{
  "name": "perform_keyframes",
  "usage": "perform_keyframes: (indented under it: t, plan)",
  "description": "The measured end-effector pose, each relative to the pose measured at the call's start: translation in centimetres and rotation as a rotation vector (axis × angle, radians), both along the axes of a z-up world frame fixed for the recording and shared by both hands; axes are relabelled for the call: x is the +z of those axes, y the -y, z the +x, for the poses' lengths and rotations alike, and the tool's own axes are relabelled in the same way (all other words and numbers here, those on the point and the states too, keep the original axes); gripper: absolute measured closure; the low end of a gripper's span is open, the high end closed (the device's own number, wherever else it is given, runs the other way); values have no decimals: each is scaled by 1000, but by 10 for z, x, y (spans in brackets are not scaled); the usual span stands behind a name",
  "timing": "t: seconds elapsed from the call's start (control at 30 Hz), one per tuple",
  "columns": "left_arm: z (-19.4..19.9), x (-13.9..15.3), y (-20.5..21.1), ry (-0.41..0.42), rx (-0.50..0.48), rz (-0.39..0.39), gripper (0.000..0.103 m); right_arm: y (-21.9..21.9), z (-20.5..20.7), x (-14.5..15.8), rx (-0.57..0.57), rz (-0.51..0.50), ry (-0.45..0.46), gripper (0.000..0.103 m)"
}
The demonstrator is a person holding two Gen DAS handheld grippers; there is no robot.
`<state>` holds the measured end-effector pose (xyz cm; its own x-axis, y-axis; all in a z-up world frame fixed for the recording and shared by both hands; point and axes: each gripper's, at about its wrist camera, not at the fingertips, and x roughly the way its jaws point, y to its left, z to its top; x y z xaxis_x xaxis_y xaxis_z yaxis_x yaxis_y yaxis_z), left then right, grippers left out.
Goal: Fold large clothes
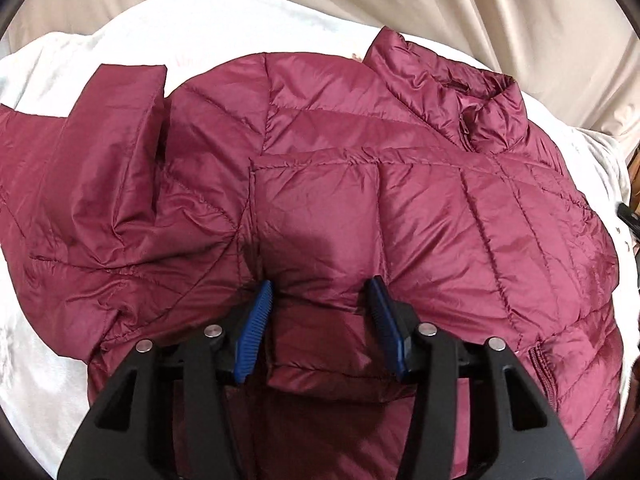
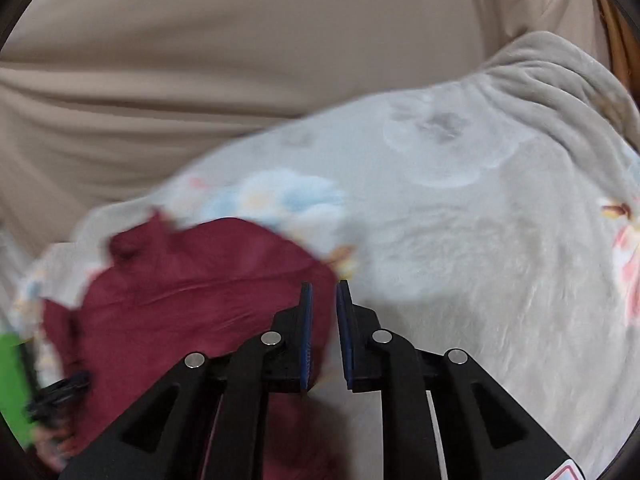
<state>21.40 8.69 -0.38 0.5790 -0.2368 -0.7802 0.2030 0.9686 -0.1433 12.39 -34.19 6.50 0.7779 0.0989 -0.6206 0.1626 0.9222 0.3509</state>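
Observation:
A maroon quilted puffer jacket (image 1: 360, 184) lies spread on a pale blanket (image 1: 48, 380), collar (image 1: 492, 108) at the far right, one sleeve (image 1: 100, 152) stretched out to the left. A folded sleeve end lies across its middle. My left gripper (image 1: 320, 292) is open just above that folded part, its blue pads (image 1: 256, 320) either side of it and nothing held. In the blurred right wrist view, the jacket (image 2: 192, 304) lies at the lower left. My right gripper (image 2: 323, 292) is beside its right edge with a narrow gap between the pads (image 2: 306, 320), empty.
The pale printed blanket (image 2: 460, 240) covers the bed surface, bunched at the far right. A beige curtain (image 2: 240, 60) hangs behind. A green object (image 2: 12, 384) and a black gripper part (image 2: 60, 396) show at the far left edge.

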Motion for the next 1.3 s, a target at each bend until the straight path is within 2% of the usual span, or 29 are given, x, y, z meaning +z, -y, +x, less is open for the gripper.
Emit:
perform_keyframes:
  t: [0.07,0.13,0.17,0.2,0.27,0.37,0.4,0.5,0.53,0.63,0.7,0.8,0.9,1.0,1.03,1.1,1.17,1.3]
  plan:
    - [-2,0,4,17,9,24,55,-27,-3,-16,85,-86,-78,99]
    - [-5,1,1,21,16,28,55,-40,-5,-49,93,-186,-208,100]
    - [-6,1,0,18,15,21,54,-39,-10,-63,93,-197,-226,103]
    - [-7,1,-2,15,14,13,54,-37,-18,-63,92,-187,-194,103]
    - [-6,1,1,17,15,13,54,-32,-27,-55,51,-137,-203,103]
    - [-6,-1,6,29,21,34,54,-39,-35,-33,51,-151,-138,103]
    - [-7,-1,7,35,25,40,54,-41,-30,-34,59,-162,-136,103]
    - [-6,0,5,35,28,7,53,-45,-13,-63,59,-263,-252,103]
    - [-8,2,0,26,37,-10,53,-45,-18,-63,53,-272,-222,103]
    - [-26,20,-37,17,81,-131,52,-51,-34,-48,19,-279,-247,99]
    - [-40,37,-72,64,146,-178,34,-56,-52,-36,32,-275,-225,92]
    - [-45,57,-142,126,302,-197,23,-72,-76,-28,73,-240,-198,81]
    - [-27,60,-221,113,482,-227,23,-97,-90,-30,127,-196,-176,76]
    - [-1,53,-298,83,653,-329,23,-125,-95,-39,181,-166,-165,75]
    - [8,51,-316,78,682,-361,23,-134,-96,-42,190,-170,-161,74]
    - [24,48,-346,73,770,-370,24,-151,-99,-51,215,-201,-161,65]
    - [40,46,-366,84,793,-368,24,-161,-103,-58,212,-215,-165,63]
    - [73,35,-385,60,822,-291,25,-160,-105,-65,184,-170,-163,62]
